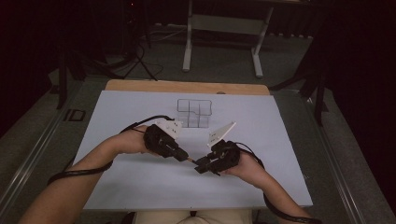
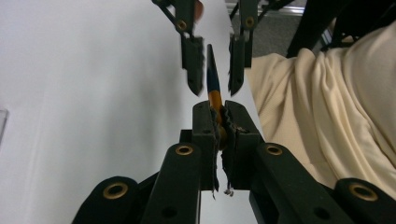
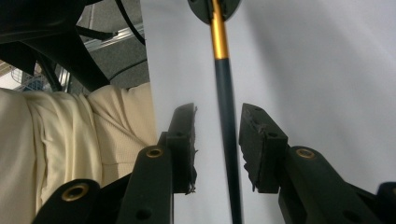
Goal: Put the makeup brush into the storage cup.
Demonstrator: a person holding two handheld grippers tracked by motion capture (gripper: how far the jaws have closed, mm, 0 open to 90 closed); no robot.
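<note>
Two grippers meet: my left gripper (image 2: 219,122) clamps a pen (image 2: 213,79); my right gripper (image 3: 217,135), jaws apart at 12 o'clock, should close next.

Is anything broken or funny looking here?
A bit. The pads lining the left gripper look frayed, with ragged edges and a loose shred hanging, where it clamps the orange and dark blue pen. The right gripper has tatty pad edges too. Nothing is spilled on the table.

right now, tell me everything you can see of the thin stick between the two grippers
The stick is thin and rod-like, with a shiny gold section and a dark blue section tapering to a point. It looks like a pen or brush handle. The left gripper clamps its gold end; its dark part lies untouched between the open right gripper jaws, above the white table.
</note>
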